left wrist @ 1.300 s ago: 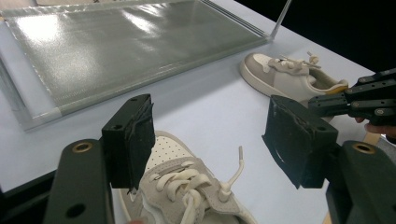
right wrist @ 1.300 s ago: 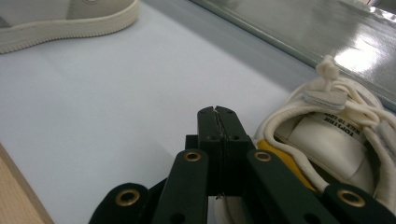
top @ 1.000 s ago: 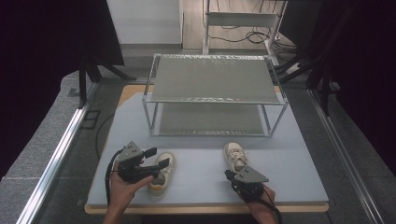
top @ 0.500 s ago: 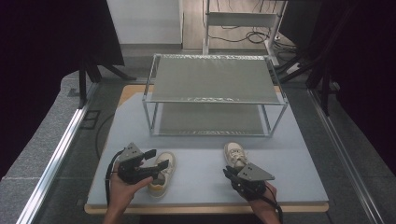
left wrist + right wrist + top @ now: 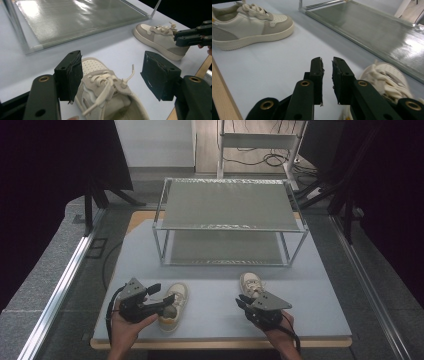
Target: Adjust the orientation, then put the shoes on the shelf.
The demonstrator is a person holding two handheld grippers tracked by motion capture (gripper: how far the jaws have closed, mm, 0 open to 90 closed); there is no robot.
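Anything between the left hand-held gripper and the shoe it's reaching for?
Nothing visible. The left hand-held gripper already straddles the left shoe, jaws open on either side of its laces, with one pad about touching the shoe's side. The right shoe lies well apart.

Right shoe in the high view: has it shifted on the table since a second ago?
No. The right shoe lies at the same spot, just in front of the rack near its front right leg, toe pointing toward it as before.
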